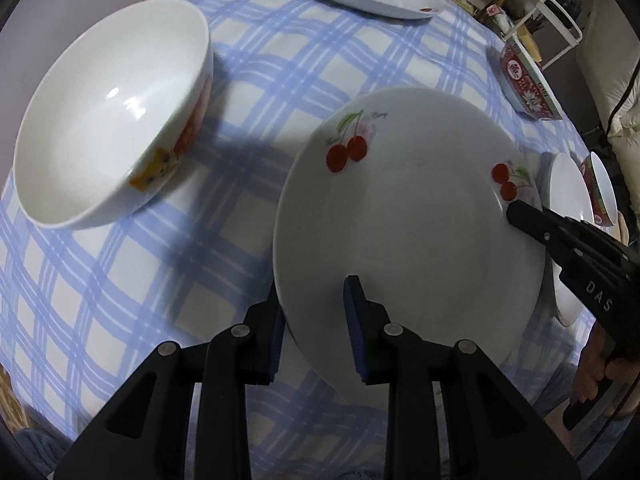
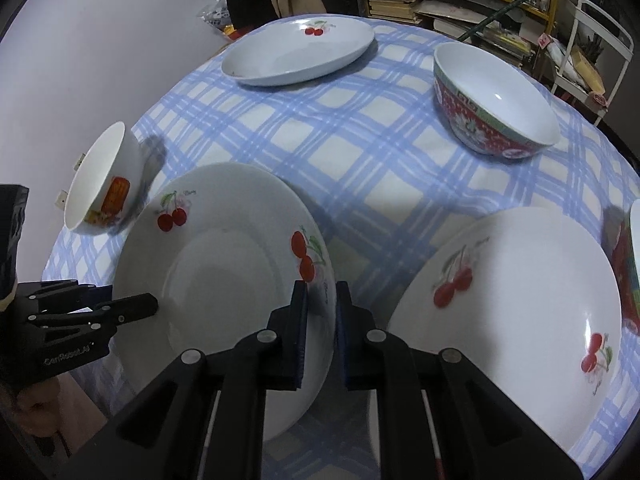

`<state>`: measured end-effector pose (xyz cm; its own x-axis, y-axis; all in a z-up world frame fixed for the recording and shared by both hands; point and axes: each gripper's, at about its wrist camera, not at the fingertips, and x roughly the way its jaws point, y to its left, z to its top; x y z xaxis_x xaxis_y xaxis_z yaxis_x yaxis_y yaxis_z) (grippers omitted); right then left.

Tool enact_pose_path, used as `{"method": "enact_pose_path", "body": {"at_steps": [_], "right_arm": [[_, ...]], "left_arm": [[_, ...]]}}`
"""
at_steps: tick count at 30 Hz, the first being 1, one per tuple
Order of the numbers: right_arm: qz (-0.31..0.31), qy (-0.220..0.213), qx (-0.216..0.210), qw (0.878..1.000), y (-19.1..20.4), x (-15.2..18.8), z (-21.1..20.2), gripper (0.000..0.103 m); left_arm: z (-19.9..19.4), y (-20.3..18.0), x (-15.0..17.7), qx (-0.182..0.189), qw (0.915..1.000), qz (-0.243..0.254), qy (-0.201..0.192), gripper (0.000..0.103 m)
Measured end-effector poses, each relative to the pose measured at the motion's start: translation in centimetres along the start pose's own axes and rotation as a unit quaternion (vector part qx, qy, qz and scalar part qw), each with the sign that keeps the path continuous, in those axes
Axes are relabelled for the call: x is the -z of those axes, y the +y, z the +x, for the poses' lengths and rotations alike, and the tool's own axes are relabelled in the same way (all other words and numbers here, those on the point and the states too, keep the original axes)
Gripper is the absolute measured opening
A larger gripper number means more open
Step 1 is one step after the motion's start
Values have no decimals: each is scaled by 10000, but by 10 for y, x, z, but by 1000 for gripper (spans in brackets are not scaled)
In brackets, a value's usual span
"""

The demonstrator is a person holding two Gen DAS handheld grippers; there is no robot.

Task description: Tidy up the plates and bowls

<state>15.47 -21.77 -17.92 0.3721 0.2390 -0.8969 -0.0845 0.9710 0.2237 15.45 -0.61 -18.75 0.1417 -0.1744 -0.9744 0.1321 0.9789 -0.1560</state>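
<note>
A white plate with red cherries [image 1: 412,220] [image 2: 224,264] hangs tilted above the blue checked tablecloth [image 2: 360,140], held at two sides. My left gripper [image 1: 314,292] is shut on its near rim, one pad under and one on top. My right gripper [image 2: 321,286] is shut on the opposite rim by the cherry print. Each gripper shows in the other's view: the right gripper [image 1: 516,214] and the left gripper [image 2: 150,304]. A second cherry plate [image 2: 512,308] lies on the cloth to the right.
A white bowl with an orange print [image 1: 112,120] [image 2: 104,184] stands at the left table edge by the wall. A third cherry plate [image 2: 296,52] lies at the far side. A red patterned bowl [image 2: 492,104] stands at the back right, another [image 2: 632,264] at the right edge. Cluttered shelves stand behind.
</note>
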Motion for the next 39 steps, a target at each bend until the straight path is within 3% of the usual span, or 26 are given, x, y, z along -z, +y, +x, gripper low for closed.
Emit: {"method": "enact_pose_path", "body": {"at_steps": [27,34,39], "right_arm": [[159,-164,430,9988,9,15,-3,16],[205,-427,532,9975,9,13,-19,16],[254,-713,673,9949,6,14,-41,16]], "left_arm": [[-1,-5,8,-55,9998,-210,40,28],[-18,-12,18,-236,9996,-11,-168,28],[-40,-19,21,-467,9968,239,-607,31]]}}
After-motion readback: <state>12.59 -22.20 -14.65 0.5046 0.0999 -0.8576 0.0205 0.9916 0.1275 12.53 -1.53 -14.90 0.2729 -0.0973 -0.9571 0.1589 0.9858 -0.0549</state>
